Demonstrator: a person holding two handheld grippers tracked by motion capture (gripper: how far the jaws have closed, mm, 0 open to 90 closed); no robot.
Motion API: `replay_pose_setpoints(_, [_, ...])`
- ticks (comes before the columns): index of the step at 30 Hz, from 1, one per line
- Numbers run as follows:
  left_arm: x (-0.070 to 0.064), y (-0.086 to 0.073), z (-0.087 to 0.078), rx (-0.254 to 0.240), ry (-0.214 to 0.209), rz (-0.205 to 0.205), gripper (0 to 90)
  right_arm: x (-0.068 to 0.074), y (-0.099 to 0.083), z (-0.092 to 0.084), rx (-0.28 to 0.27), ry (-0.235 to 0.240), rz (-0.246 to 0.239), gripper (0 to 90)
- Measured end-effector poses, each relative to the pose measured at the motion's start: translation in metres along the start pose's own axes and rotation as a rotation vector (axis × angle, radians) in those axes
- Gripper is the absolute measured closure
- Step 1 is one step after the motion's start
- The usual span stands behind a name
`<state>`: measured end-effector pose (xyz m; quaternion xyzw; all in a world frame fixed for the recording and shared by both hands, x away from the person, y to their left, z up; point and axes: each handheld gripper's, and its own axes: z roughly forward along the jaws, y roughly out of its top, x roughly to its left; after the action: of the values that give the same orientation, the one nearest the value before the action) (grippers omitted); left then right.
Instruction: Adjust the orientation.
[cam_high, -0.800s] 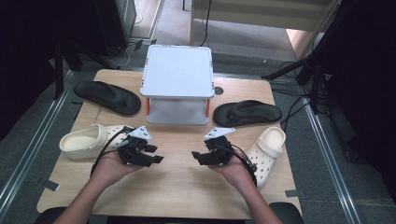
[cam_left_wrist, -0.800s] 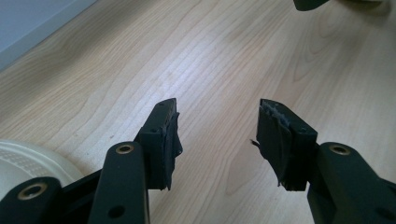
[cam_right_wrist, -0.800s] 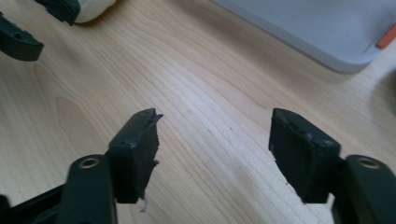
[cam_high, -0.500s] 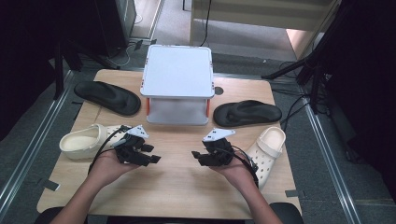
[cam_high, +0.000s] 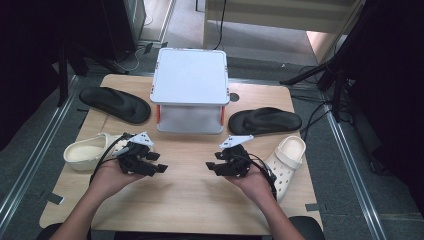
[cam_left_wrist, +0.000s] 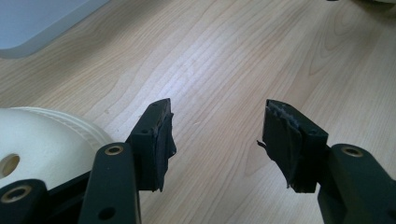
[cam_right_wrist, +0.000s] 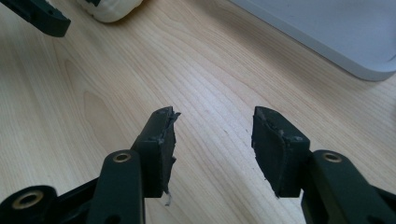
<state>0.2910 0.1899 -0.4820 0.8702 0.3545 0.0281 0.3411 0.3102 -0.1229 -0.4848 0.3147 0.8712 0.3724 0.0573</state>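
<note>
Both grippers hover low over the wooden table (cam_high: 190, 205), each held in a hand and pointing inward at the other. My left gripper (cam_high: 156, 168) is open with nothing between its jaws; in the left gripper view its open jaws (cam_left_wrist: 217, 140) frame bare wood. A cream clog (cam_high: 90, 150) lies just to its left and shows beside the left jaw (cam_left_wrist: 42, 140). My right gripper (cam_high: 212, 167) is open and empty too (cam_right_wrist: 212, 140). A white clog (cam_high: 287, 160) lies just right of that hand.
A white lidded box (cam_high: 190, 85) stands at the back centre, its edge also visible (cam_left_wrist: 37, 18) (cam_right_wrist: 336, 28). One black flip-flop (cam_high: 115, 104) lies back left, another (cam_high: 265, 120) back right. A metal rail (cam_high: 30, 165) runs beside the table's left edge.
</note>
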Motion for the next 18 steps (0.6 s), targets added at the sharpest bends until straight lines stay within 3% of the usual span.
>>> replay_pose_setpoints(2, [-0.001,0.000,0.000,0.000,0.000,0.000,43.0,0.001,0.000,0.001,0.002,-0.009,-0.027,49.7])
replay_pose_setpoints(6, [-0.001,-0.001,-0.001,-0.004,0.000,-0.006,42.6,0.001,0.002,-0.001,0.001,-0.016,-0.037,48.9])
replay_pose_setpoints(10, [-0.001,0.000,-0.003,-0.007,-0.002,0.009,46.2,0.000,0.003,-0.003,0.003,-0.020,-0.030,47.9])
replay_pose_setpoints(12, [0.000,0.001,-0.006,-0.003,-0.009,-0.004,47.6,0.000,0.003,-0.004,0.005,-0.021,-0.029,47.7])
replay_pose_setpoints(18, [0.003,0.000,-0.013,-0.003,0.004,0.000,45.4,0.000,0.004,-0.006,0.000,-0.018,-0.037,46.6])
